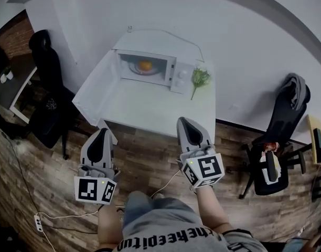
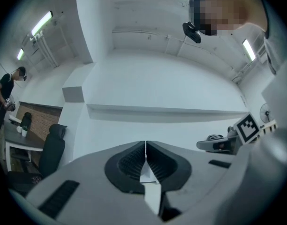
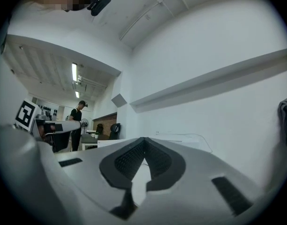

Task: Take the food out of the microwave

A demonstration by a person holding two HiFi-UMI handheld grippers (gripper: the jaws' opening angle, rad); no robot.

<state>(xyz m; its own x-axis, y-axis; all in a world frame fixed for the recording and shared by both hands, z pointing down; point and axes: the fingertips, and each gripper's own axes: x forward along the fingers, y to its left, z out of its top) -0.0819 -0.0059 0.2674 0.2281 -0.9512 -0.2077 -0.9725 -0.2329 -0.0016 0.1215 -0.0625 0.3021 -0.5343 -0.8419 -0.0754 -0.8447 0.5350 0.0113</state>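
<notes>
Head view: orange food (image 1: pixel 145 65) sits inside the microwave (image 1: pixel 173 76) on a white table (image 1: pixel 150 109). Left gripper view: the left gripper (image 2: pixel 146 146) is clenched, empty. Right gripper view: the right gripper (image 3: pixel 144 144) is likewise clenched on nothing.

Cool, even indoor light; heavy fisheye in all three views.
We note lit ceiling tubes (image 2: pixel 42 22) in both gripper views, the white bench (image 1: pixel 150 109) nearly washed out, soft shadows on the floor (image 1: pixel 150 161), dark vignetted corners, and near fingers (image 2: pixel 129 163) slightly soft.
</notes>
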